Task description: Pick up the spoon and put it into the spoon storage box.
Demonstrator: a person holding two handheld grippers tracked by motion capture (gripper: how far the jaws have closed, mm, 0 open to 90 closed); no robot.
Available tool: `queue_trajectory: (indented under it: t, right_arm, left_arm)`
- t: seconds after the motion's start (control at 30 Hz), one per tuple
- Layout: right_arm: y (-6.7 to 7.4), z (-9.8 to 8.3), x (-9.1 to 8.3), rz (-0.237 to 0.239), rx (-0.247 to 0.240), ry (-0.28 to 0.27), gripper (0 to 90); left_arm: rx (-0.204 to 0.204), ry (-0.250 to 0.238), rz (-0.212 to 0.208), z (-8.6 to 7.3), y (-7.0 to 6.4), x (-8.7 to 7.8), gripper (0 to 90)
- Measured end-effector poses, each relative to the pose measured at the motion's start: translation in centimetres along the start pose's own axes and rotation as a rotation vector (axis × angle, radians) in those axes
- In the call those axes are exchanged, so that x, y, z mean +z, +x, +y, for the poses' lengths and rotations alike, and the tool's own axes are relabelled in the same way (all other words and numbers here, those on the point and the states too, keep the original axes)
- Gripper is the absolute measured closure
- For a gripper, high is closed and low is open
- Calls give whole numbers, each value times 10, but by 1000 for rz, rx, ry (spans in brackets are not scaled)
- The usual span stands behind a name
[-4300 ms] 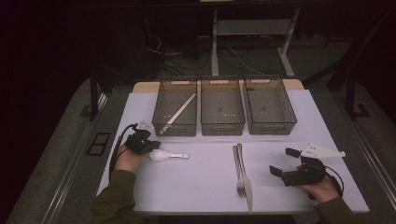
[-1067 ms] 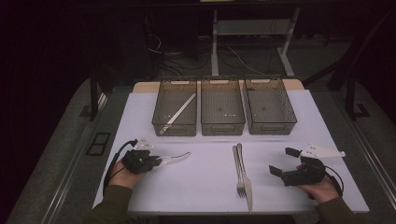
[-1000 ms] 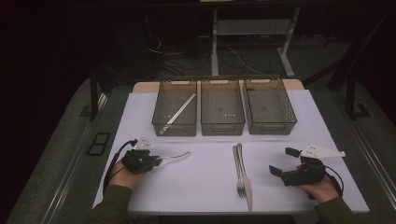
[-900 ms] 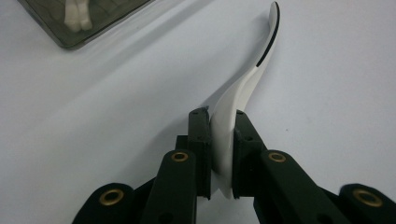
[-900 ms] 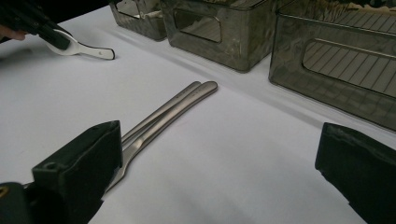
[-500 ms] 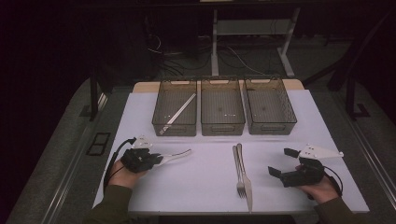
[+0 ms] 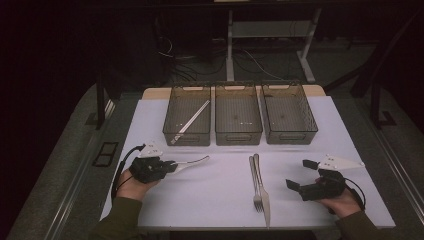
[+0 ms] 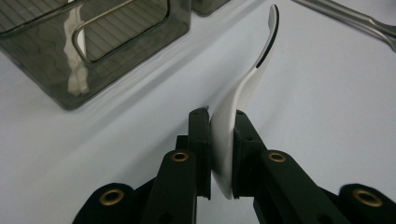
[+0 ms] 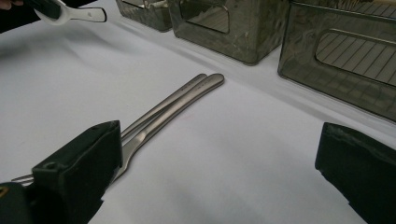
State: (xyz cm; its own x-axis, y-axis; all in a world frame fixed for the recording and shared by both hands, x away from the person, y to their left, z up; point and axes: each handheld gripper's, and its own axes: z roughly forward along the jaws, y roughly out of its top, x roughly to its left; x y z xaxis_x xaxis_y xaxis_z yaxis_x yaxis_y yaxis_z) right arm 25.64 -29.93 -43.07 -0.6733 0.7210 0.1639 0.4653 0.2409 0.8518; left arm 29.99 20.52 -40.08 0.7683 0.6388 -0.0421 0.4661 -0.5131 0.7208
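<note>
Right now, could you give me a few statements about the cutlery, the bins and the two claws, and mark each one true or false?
1. The left claw is shut on the white spoon. True.
2. The right claw holds the fork. False: its jaws stand wide open with nothing between them, and the fork lies on the table.
3. The fork and the knife lie side by side on the table. True.
4. All three bins are empty. False: the left bin holds a long pale utensil.
5. The spoon lies in the middle bin. False: it is gripped by the left claw, in front of the left bin.
</note>
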Motion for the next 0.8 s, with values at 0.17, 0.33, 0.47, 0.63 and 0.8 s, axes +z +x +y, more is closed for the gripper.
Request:
queue_trajectory:
  t: [0.17,0.33,0.47,0.63,0.8]
  right_arm:
    - [-1,0,0,-2,1,-4,8]
    - [-1,0,0,-3,1,-3,8]
    - [-1,0,1,-3,2,0,8]
    - [-1,0,1,-6,3,-2,8]
    - [-1,0,1,-6,4,-2,8]
  left_arm:
    - [6,-29,-20,8,-3,0,802]
    - [21,-53,-35,16,-6,2,802]
    - [26,-64,-39,23,-8,5,802]
    - [41,-79,-48,33,-8,5,802]
    - [38,-102,-60,44,-8,8,802]
